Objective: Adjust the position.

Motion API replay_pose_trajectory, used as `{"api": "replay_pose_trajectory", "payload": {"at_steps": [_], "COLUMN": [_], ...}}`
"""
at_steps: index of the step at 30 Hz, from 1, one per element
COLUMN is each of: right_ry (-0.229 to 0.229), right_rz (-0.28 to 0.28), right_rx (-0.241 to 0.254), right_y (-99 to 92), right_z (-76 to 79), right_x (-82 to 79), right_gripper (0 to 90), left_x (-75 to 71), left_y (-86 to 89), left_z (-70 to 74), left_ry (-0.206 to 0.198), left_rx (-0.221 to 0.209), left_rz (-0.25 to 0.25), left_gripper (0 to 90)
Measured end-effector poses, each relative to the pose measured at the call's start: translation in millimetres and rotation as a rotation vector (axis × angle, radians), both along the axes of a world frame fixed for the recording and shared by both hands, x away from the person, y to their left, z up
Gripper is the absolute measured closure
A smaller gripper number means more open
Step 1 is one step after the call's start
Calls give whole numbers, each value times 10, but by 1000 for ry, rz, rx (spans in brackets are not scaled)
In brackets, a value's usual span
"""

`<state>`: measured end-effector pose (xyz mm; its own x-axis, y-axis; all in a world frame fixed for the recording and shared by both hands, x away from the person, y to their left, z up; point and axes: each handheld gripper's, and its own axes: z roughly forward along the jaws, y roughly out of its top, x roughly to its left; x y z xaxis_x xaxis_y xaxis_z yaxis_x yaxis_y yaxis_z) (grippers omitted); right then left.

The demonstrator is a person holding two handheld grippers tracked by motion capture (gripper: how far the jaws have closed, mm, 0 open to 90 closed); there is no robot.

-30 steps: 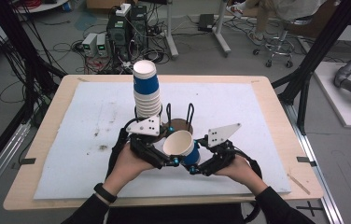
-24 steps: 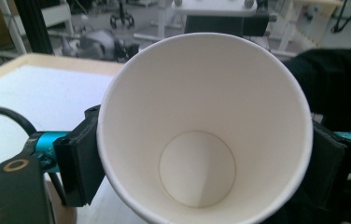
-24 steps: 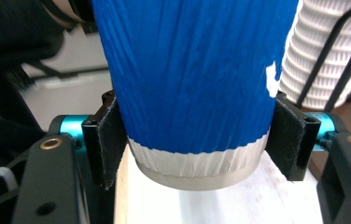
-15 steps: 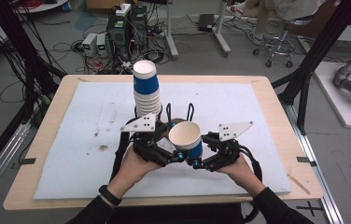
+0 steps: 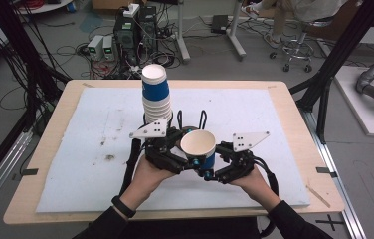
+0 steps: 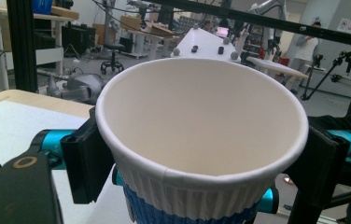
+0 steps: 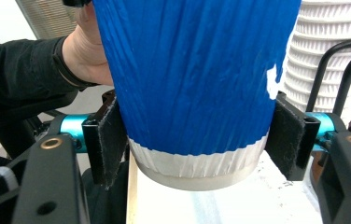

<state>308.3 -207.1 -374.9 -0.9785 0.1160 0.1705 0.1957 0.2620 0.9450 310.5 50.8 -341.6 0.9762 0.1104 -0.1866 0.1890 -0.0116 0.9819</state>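
Note:
A blue-and-white paper cup (image 5: 198, 147) hangs mouth-up over the near middle of the white mat, held between both grippers. My left gripper (image 5: 187, 157) flanks it just under the rim. In the left gripper view its pads (image 6: 87, 163) touch the ribbed wall of the cup (image 6: 201, 93). These jaws have just been closing, with the cup between them. My right gripper (image 5: 209, 168) grips the cup's base. In the right gripper view its pads (image 7: 110, 140) press on the cup (image 7: 192, 60) near the white foot. A tall stack of similar cups (image 5: 156, 97) stands just behind.
The white mat (image 5: 274, 114) covers a wooden table (image 5: 299, 99). Two black wire loops (image 5: 202, 118) stand up behind the grippers, next to the stack. Dark stains (image 5: 109, 158) mark the mat at the left. Black frame posts and cables surround the table.
The cup has tipped from leaning toward the left to mouth-up and sits slightly farther right. The right gripper's grey plate has shifted a little to the right.

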Motion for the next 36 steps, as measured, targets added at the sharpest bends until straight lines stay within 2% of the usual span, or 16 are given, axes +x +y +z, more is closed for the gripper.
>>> {"api": "replay_pose_trajectory", "payload": {"at_steps": [5, 9, 14, 20, 25, 32, 36], "right_ry": [-11, -43, -94, -102, -75, -72, -57], "right_rz": [-9, -29, -38, -56, -57, -66, -49], "right_rx": [-18, -46, -112, -109, -74, -43, -13], "right_y": [8, 16, 60, 69, 67, 83, 85], "right_z": [-3, 2, -3, -1, -5, -32, -28], "right_x": [-6, -30, -63, -70, -63, -69, -75], "right_gripper": [300, 262, 230, 225, 225, 225, 225], "left_x": [2, -9, -23, -33, -38, -52, -47], "left_y": [-9, -13, -15, -22, -47, -93, -96], "left_z": [28, 53, 103, 149, 146, 131, 122], "left_ry": [-21, -42, -71, -93, -92, -86, -84], "left_rx": [45, 93, 168, 245, 249, 262, 265], "left_rz": [-5, 6, 11, 10, -1, -8, -12], "left_gripper": [212, 213, 216, 222, 222, 224, 224]}}
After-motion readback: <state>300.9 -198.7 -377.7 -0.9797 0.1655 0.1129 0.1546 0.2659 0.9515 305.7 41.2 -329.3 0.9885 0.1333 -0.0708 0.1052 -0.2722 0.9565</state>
